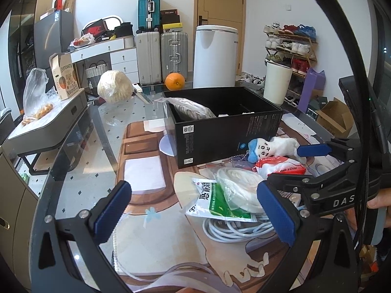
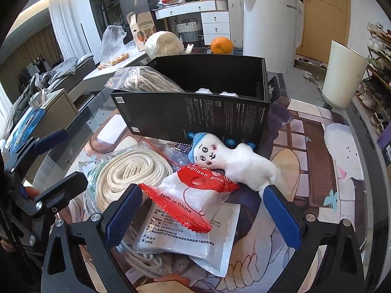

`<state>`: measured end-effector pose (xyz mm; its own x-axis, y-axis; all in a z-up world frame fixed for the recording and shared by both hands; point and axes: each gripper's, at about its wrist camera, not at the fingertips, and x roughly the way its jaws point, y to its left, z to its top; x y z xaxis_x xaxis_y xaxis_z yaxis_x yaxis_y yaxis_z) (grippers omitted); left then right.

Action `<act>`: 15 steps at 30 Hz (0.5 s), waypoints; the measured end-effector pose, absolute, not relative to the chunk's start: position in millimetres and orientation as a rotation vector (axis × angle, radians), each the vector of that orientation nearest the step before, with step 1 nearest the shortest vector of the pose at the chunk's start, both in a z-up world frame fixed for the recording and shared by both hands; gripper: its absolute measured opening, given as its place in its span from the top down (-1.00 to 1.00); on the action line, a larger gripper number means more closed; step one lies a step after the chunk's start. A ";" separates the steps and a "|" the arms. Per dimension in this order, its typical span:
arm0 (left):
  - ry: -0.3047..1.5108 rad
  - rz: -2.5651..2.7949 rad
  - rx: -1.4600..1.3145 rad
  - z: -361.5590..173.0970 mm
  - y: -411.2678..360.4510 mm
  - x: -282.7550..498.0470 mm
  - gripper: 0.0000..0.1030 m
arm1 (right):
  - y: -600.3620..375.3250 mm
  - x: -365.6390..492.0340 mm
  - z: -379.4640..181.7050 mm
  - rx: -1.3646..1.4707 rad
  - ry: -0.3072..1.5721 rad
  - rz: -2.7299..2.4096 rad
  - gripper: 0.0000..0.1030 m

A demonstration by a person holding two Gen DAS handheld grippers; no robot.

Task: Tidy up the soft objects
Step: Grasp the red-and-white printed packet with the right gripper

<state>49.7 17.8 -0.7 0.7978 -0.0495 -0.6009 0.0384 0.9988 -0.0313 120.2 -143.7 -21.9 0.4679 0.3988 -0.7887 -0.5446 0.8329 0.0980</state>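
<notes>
A black box (image 1: 220,127) (image 2: 195,112) stands open on the table with a bagged grey rope (image 2: 144,80) leaning in its left end. In front of it lie a white plush doll with a blue cap (image 2: 234,161) (image 1: 271,147), a red-and-white balloon glue packet (image 2: 193,195) (image 1: 278,166), a bagged coil of white rope (image 2: 129,173) (image 1: 242,185), a green-and-white sachet (image 1: 212,200) and a white cable (image 1: 234,229). My right gripper (image 2: 202,217) is open, its jaws on either side of the glue packet. My left gripper (image 1: 195,210) is open above the sachet, holding nothing.
An orange (image 1: 174,81), a wrapped cabbage (image 1: 114,86) and a knife (image 1: 141,94) lie at the table's far edge. A white bin (image 1: 277,83) stands at the back right. A grey side table (image 1: 46,119) with plastic bags stands to the left.
</notes>
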 end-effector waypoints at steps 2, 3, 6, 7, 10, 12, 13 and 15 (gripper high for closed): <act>0.644 -0.048 -0.014 -0.5 17.3 49.7 -1.00 | -143.2 120.7 -23.2 -0.177 0.921 0.575 -0.82; 0.643 -0.050 -0.012 -0.3 17.2 49.8 -1.00 | -143.5 120.9 -23.6 -0.170 0.925 0.578 -0.78; 0.642 -0.048 -0.010 0.1 17.3 49.9 -1.00 | -145.2 119.3 -23.8 -0.169 0.930 0.584 -0.66; 0.641 -0.049 -0.011 0.3 18.2 49.4 -1.00 | -145.9 118.7 -23.8 -0.170 0.934 0.585 -0.66; 0.641 -0.053 -0.013 -0.1 18.9 49.8 -1.00 | -145.8 117.0 -24.3 -0.168 0.940 0.595 -0.66; 0.641 -0.053 -0.009 -0.1 18.7 49.8 -1.00 | -145.0 117.6 -24.7 -0.170 0.938 0.597 -0.66; 0.641 -0.054 -0.007 -0.1 18.6 49.7 -1.00 | -144.0 119.7 -25.9 -0.169 0.945 0.594 -0.66; 0.644 -0.054 -0.007 -0.3 18.8 50.4 -1.00 | -143.0 122.3 -27.2 -0.163 0.949 0.595 -0.67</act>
<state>50.4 18.8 -0.3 0.7986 -0.0524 -0.5996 0.0478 0.9986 -0.0236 122.3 -143.0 -27.2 0.4371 0.4063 -0.8024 -0.5453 0.8292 0.1229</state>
